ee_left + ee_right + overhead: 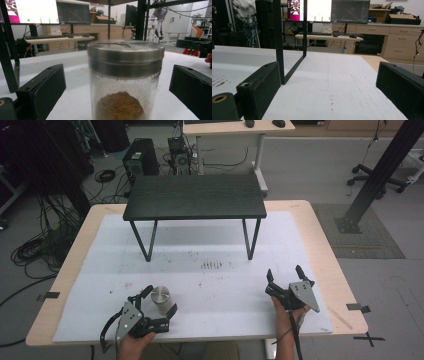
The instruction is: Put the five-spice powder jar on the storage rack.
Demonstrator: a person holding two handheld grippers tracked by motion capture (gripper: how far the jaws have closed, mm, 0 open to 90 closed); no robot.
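A glass jar point(160, 299) with a steel lid stands near the table's front left; in the left gripper view the jar point(125, 82) holds brown powder at its bottom. My left gripper point(159, 302) is open, its jaws on either side of the jar with gaps showing. My right gripper point(285, 273) is open near the front right, with nothing between its jaws, which point toward the small stand.
A small black stand point(195, 196) on thin metal legs sits at the back middle of the white mat point(210, 285); its right leg point(279, 42) rises just ahead of the right gripper. Dark specks point(211, 265) lie on the mat. A desk with monitors point(322, 10) stands beyond.
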